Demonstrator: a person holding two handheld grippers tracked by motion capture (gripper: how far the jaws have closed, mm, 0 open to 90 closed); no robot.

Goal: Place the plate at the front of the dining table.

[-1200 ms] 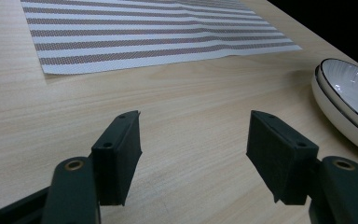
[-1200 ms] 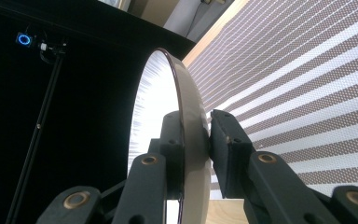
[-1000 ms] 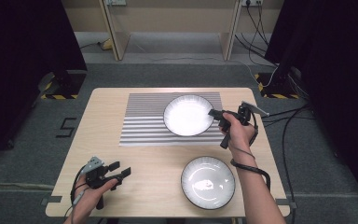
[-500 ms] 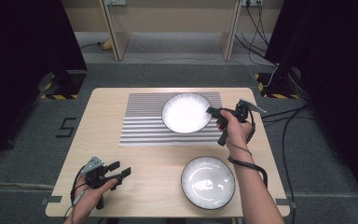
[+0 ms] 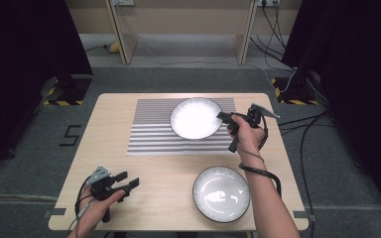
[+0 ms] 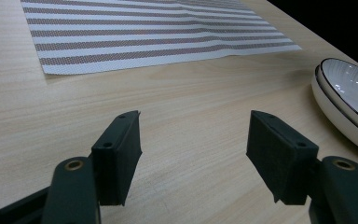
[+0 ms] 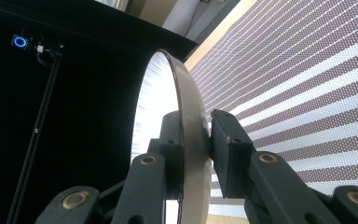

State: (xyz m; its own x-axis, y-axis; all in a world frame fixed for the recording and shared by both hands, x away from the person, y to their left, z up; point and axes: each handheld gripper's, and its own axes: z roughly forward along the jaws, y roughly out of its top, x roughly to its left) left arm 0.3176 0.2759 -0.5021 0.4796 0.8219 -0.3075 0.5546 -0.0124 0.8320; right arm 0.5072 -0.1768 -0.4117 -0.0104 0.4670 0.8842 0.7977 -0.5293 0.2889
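Note:
A white bowl with a dark rim (image 5: pixel 196 118) is over the striped mat (image 5: pixel 154 134) at the back of the table. My right gripper (image 5: pixel 223 117) is shut on its right rim. In the right gripper view one jaw lies inside the bowl (image 7: pixel 189 93) and the other presses its outer wall, the right gripper (image 7: pixel 198 140) clamping it. A second matching bowl (image 5: pixel 221 193) sits on bare wood at the front right. My left gripper (image 5: pixel 129 179) rests low at the front left, open with nothing between its jaws (image 6: pixel 193 144); the near bowl (image 6: pixel 349 100) lies off to its right.
The wooden table (image 5: pixel 114 106) stands on grey carpet. Cables run across the floor at the right (image 5: pixel 307 129). Dark curtains flank both sides, and furniture legs stand behind the table. A cable loops around the right forearm (image 5: pixel 263 173).
The right gripper and the far bowl have shifted slightly left and away over the mat. The left gripper has stayed put.

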